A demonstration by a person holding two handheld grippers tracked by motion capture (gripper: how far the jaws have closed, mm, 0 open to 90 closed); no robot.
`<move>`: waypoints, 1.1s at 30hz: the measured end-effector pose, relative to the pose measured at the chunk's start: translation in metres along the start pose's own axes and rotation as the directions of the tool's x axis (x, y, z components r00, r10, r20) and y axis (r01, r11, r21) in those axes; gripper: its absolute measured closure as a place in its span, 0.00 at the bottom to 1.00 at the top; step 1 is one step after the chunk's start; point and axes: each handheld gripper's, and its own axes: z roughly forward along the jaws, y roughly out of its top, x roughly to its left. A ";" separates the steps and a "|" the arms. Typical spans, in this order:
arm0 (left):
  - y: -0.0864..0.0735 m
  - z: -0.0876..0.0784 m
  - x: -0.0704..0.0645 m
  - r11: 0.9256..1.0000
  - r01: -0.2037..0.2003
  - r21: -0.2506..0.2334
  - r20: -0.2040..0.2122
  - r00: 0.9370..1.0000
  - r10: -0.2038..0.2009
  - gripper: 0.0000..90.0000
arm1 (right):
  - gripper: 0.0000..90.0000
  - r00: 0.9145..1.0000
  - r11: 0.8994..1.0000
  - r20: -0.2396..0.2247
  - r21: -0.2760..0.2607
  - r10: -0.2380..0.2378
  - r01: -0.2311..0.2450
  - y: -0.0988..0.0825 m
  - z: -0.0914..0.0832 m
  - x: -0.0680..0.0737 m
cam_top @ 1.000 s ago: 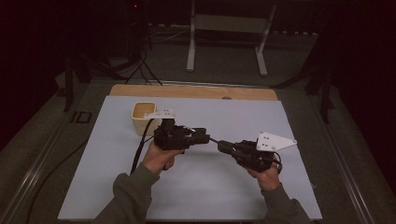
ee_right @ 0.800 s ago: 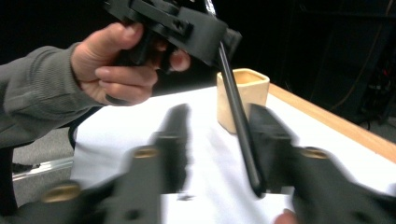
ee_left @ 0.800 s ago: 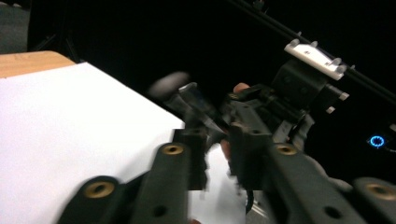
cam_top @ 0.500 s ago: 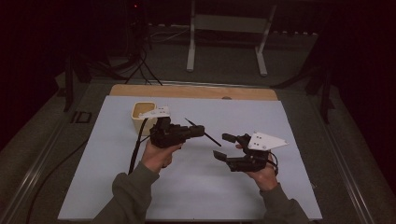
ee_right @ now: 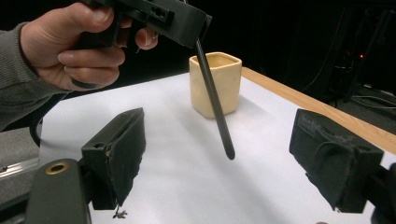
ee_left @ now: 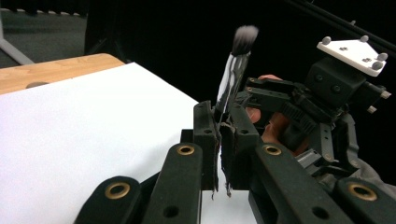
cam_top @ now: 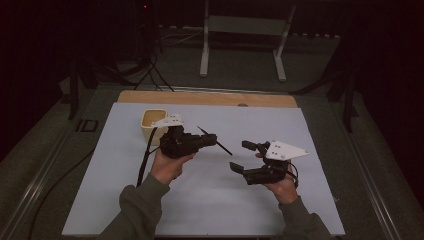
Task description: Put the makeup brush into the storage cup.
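The high view is dim overall: the pale rectangular table mat (cam_top: 210,200) at centre is the one evenly lit area, and the upper third and both side edges fall to near black. A red indicator light (cam_top: 145,6) glows at top left. In the left gripper view, the soft grey bristle tip of the makeup brush (ee_left: 244,39) is blurred at upper centre. In the right gripper view, the cream square cup (ee_right: 215,84) casts a soft shadow to its right.

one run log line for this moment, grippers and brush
left gripper: shut on makeup brush | right gripper: jaws just opened, nothing between them | cup: upright on white mat
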 end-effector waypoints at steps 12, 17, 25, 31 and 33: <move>0.001 -0.003 0.001 1.000 -0.028 0.010 -0.061 0.998 0.029 0.96 | 0.16 1.000 1.000 0.007 0.005 0.004 -0.004 -0.001 0.000 -0.001; 0.001 -0.004 0.000 0.999 -0.040 0.018 -0.088 0.995 0.041 0.96 | 0.15 1.000 1.000 0.011 0.005 0.006 -0.006 -0.001 0.000 -0.001; 0.002 -0.005 0.001 0.999 -0.046 0.023 -0.113 0.992 0.048 0.96 | 0.14 1.000 1.000 0.012 0.012 0.006 -0.007 -0.002 0.000 -0.001; 0.002 -0.007 0.001 0.998 -0.052 0.021 -0.127 0.990 0.054 0.96 | 0.14 1.000 1.000 0.015 0.012 0.008 -0.008 -0.002 0.000 -0.002; 0.002 -0.007 0.002 0.998 -0.057 0.023 -0.139 0.988 0.060 0.96 | 0.14 1.000 1.000 0.018 0.011 0.007 -0.007 -0.002 -0.001 -0.002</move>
